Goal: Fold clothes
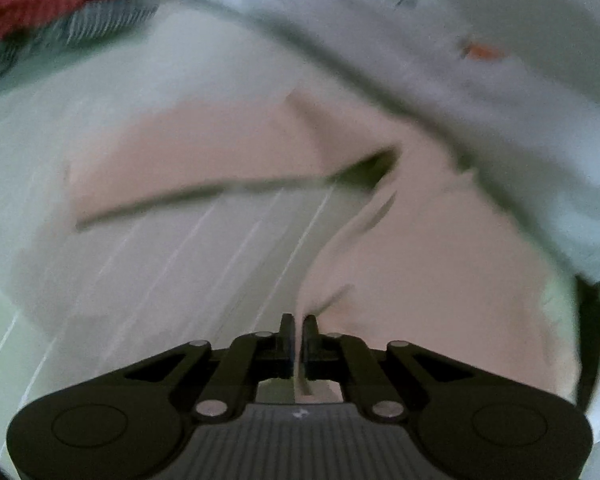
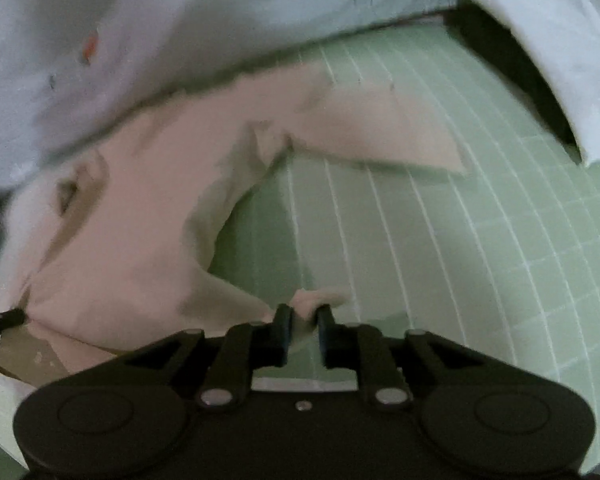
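— Nearest the left wrist lens, what do the black jaws of the left gripper (image 1: 299, 330) show?

— They are clenched on a thin edge of the pale pink garment (image 1: 440, 264), which runs down between the two pads. From there the cloth spreads up across the middle and right of the frame, badly blurred.

— And under it?

— Green cutting mat (image 1: 16, 312) with white grid lines, on the lower left, lying on the counter. A red and grey striped cloth (image 1: 60, 12) sits in the upper left corner. A white sheet (image 1: 500, 80) with a small orange mark crosses the upper right.

— Now the right wrist view?

— The right gripper (image 2: 304, 320) has its jaws a little apart, with a bunched corner of the same pink garment (image 2: 140, 248) between them. The left pad touches the cloth; whether the right pad presses on it I cannot tell.

— Where does the garment go from there?

— It rises to the left and centre, lifted off the mat (image 2: 460, 240), with one flat sleeve-like piece lying toward the upper right. The white sheet (image 2: 180, 20) fills the top, and a folded white piece (image 2: 560, 60) lies in the upper right corner.
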Motion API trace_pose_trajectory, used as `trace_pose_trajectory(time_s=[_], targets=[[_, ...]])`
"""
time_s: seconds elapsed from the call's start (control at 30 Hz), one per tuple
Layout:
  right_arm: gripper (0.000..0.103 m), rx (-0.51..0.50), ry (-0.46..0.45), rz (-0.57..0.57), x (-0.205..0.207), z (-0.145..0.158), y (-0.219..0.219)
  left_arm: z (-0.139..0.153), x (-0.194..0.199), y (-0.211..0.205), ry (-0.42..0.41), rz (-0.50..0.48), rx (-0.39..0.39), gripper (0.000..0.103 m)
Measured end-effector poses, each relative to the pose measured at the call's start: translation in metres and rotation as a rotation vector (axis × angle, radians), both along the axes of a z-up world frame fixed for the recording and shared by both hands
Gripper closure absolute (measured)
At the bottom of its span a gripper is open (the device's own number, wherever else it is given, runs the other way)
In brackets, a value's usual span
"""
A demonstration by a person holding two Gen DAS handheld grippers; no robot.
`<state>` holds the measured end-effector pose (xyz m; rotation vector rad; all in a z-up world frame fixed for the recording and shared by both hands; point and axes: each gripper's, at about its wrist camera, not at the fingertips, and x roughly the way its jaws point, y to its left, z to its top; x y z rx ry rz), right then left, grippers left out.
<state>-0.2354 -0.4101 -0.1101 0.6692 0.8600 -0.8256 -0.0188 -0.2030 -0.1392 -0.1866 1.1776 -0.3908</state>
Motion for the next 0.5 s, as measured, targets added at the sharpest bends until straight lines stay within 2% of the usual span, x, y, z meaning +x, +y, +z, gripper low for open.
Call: trace_pose_trajectory(time_s=[0.03, 0.07, 0.1, 0.13, 0.23, 0.33, 0.4, 0.5], targets=[[0.076, -0.020, 0.017, 0.008, 0.003, -0.001, 0.004, -0.006, -0.002, 0.002, 0.016, -0.004, 0.020, 0.098], [0.065, -0.044, 0.025, 0.019, 0.007, 0.000, 0.009, -0.008, -0.004, 0.005, 0.019, -0.014, 0.028, 0.096], [0.059, -0.072, 0.016, 0.034, 0.009, 0.004, 0.013, -0.010, -0.007, 0.006, 0.026, -0.025, 0.035, 0.090], [0.058, -0.091, 0.006, 0.044, 0.010, 0.006, 0.015, -0.012, -0.009, 0.008, 0.032, -0.036, 0.043, 0.084], [0.058, -0.096, -0.021, 0.060, 0.015, 0.004, 0.015, -0.017, -0.016, 0.008, 0.038, -0.071, 0.073, 0.077], [0.058, -0.015, -0.079, 0.054, 0.022, -0.007, 0.005, -0.021, -0.020, 0.005, 0.028, -0.110, 0.114, 0.067], [0.056, 0.014, -0.113, 0.052, 0.025, -0.011, 0.005, -0.024, -0.022, 0.002, 0.026, -0.139, 0.145, 0.065], [0.051, 0.040, -0.118, 0.070, 0.030, -0.017, 0.009, -0.029, -0.026, -0.002, 0.039, -0.179, 0.170, 0.065]])
